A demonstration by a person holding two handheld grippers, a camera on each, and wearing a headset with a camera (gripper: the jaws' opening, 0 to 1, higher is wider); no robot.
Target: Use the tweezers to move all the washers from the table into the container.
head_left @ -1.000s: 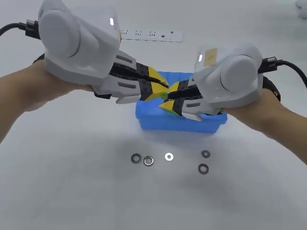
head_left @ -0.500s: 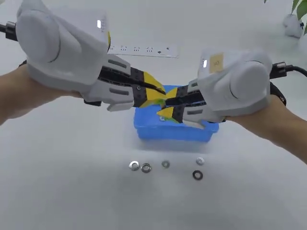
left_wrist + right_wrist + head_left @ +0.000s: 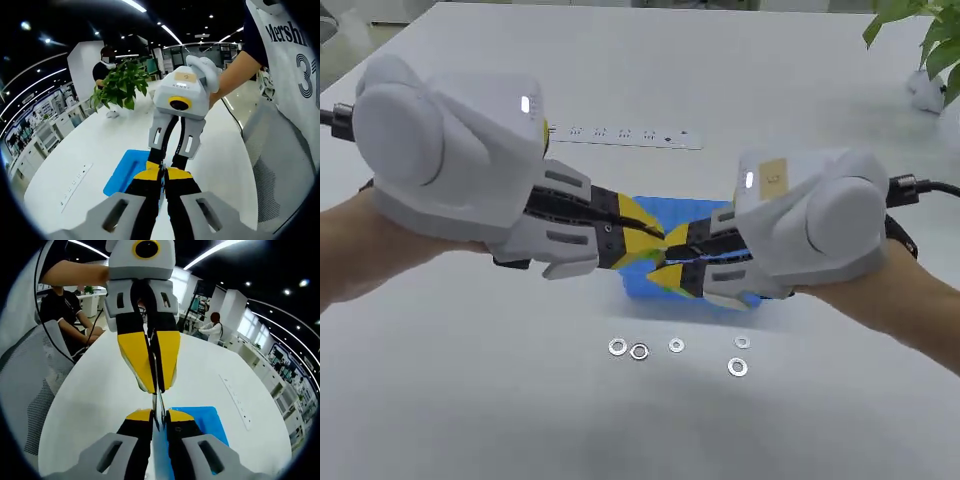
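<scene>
Several metal washers (image 3: 677, 345) lie in a loose row on the white table, in front of the blue container (image 3: 692, 211). My left gripper (image 3: 655, 238) and my right gripper (image 3: 665, 266) meet tip to tip just above the container's near side. In the right gripper view thin steel tweezers (image 3: 156, 399) run from the left gripper (image 3: 156, 386) into the right gripper (image 3: 159, 416). Both pairs of jaws are shut on them. The left gripper view shows my left gripper (image 3: 161, 176) touching the yellow tips of the other, with the container (image 3: 126, 171) below.
A white power strip (image 3: 620, 135) lies on the table behind the container. A potted plant (image 3: 916, 30) stands at the far right corner. My hands and a black cable (image 3: 925, 185) flank the work. People sit at desks in the background.
The head camera has shifted, so the table shows from farther back. The grippers stay tip to tip and now cover more of the container. The washers lie as before.
</scene>
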